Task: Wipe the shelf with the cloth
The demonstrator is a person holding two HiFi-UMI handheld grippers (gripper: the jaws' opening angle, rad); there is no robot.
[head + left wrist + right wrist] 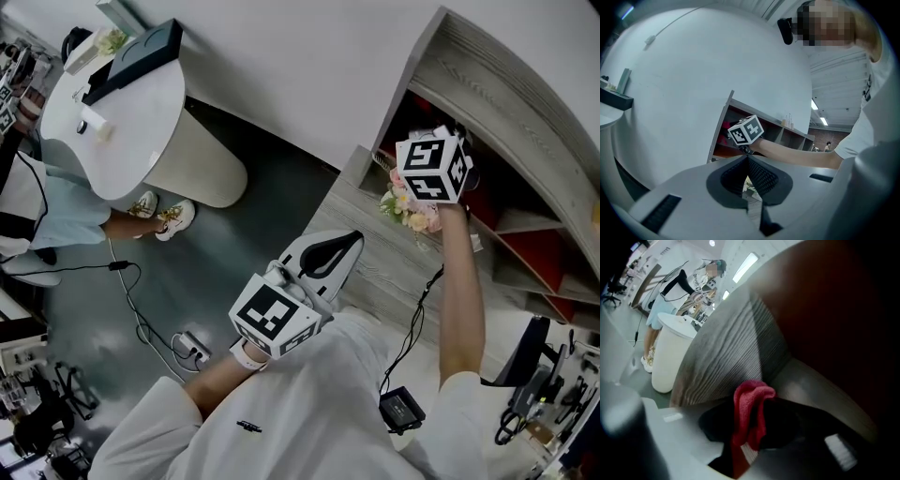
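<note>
The wood-grain shelf unit (487, 70) with red-backed compartments fills the right of the head view. My right arm reaches into its upper left compartment, and the right gripper's marker cube (433, 167) sits at the opening, with the tips hidden inside. In the right gripper view, the right gripper (751, 401) is shut on a red cloth (749, 416) that bunches up between the jaws, close to the compartment's grey wood-grain wall (724, 350) and dark red interior. The left gripper (352, 238) hangs by my chest, away from the shelf, shut and holding nothing (747, 158).
A bunch of pale flowers (410, 208) lies on the lower wooden top (370, 253) just under my right hand. At the upper left stands a white round table (141, 103), with a seated person's feet (164, 214) beside it. Cables and a power strip (192, 349) lie on the floor.
</note>
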